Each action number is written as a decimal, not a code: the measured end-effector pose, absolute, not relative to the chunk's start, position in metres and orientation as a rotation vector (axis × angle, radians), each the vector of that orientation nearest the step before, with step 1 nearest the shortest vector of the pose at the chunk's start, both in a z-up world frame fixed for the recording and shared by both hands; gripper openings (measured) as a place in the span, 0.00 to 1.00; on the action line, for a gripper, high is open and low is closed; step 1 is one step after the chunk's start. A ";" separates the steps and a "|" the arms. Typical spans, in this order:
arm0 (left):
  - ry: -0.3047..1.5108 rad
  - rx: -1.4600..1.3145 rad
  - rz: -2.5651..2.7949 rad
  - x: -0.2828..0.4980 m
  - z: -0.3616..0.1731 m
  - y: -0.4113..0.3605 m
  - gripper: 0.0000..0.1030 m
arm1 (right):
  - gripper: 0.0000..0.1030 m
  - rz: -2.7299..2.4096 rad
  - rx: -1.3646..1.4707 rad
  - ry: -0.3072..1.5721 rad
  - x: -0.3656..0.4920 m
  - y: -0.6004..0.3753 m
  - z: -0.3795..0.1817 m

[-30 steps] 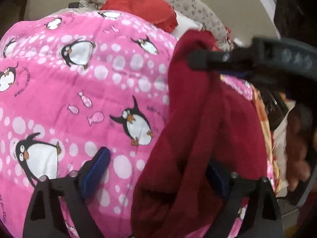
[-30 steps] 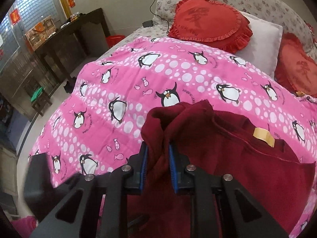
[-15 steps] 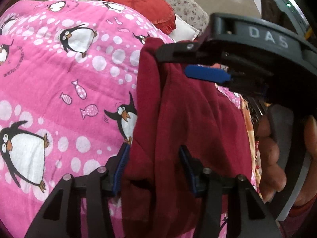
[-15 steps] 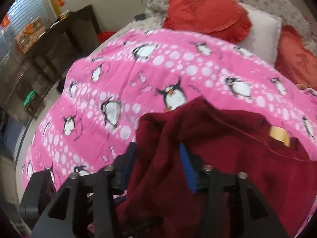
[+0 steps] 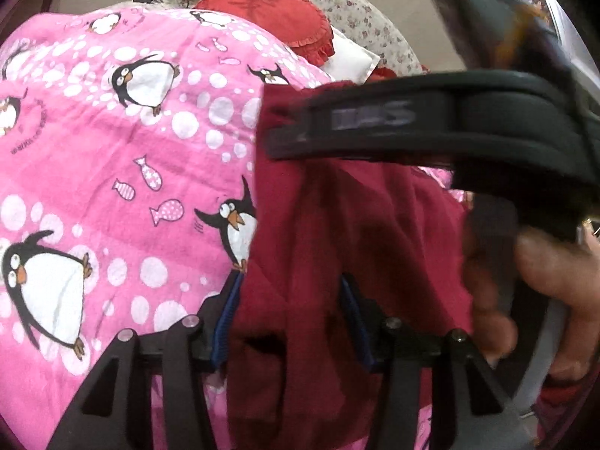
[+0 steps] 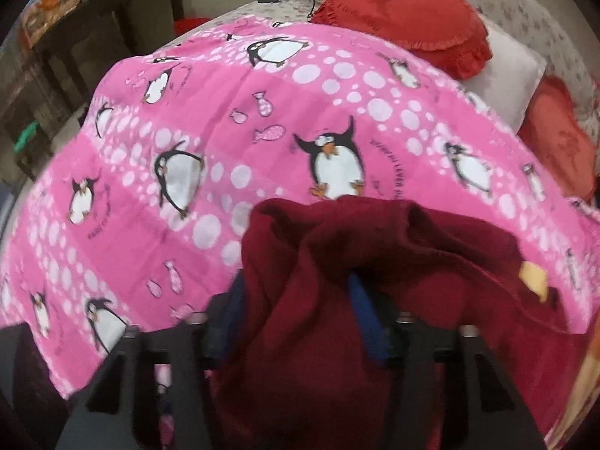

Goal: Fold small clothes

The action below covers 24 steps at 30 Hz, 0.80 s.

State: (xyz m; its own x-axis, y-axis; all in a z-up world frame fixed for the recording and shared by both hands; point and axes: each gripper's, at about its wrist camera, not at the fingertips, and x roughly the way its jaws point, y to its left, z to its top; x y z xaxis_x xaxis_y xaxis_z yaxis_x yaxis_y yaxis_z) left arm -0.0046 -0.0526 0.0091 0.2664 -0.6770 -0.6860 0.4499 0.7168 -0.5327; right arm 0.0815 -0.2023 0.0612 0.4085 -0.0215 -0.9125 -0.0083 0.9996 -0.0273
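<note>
two grippers work one dark red fleece garment (image 6: 375,262), which lies bunched on the pink penguin-print quilt (image 6: 225,131) towards its near edge, spilling over that edge below both views. the left gripper (image 5: 288,318) has its blue-padded jaws set apart with a thick fold of the cloth between them; the pads (image 5: 225,322) seem to press the fabric from both sides, so i judge it as grasping the garment, though loosely. the right gripper (image 6: 300,318) also stands with jaws spread and cloth heaped between and over them; whether it grips or has let go cannot be told, as the picture is blurred.

risks from here: with so much fleece wadded between wide jaws, a pull may drag only the top layer, so the fold slides out crooked. the two tools sit very close, the right one crossing just above the left in the left wrist view, so they may knock together or pinch the same fold. the soft quilt could ruck up with the garment. the yellow neck label (image 6: 532,277) marks the collar, and it may end up buried inside a lopsided fold.
</note>
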 end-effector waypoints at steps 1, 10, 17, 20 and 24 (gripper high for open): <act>1.060 -0.238 -0.768 -0.006 0.011 -0.056 0.52 | 0.00 0.017 0.016 1.136 0.075 -0.208 0.067; 0.982 0.009 -0.869 -0.050 0.083 -0.104 0.25 | 0.00 0.097 0.227 0.972 0.009 -0.278 0.132; 0.879 0.196 -1.011 -0.107 0.138 -0.185 0.24 | 0.00 0.073 0.328 0.839 -0.049 -0.359 0.185; 0.880 0.247 -1.055 -0.132 0.137 -0.231 0.24 | 0.00 0.021 0.324 0.827 -0.074 -0.392 0.191; 0.924 0.263 -1.076 -0.162 0.114 -0.280 0.24 | 0.00 -0.086 0.331 0.857 -0.105 -0.437 0.168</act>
State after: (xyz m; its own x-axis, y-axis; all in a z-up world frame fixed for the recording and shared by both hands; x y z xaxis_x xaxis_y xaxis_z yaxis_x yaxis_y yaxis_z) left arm -0.1615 -0.2796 0.1142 0.1571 -0.6379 -0.7540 0.8419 0.4856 -0.2355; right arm -0.1045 -0.4370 0.1680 0.6544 0.0576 -0.7540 0.2062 0.9457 0.2512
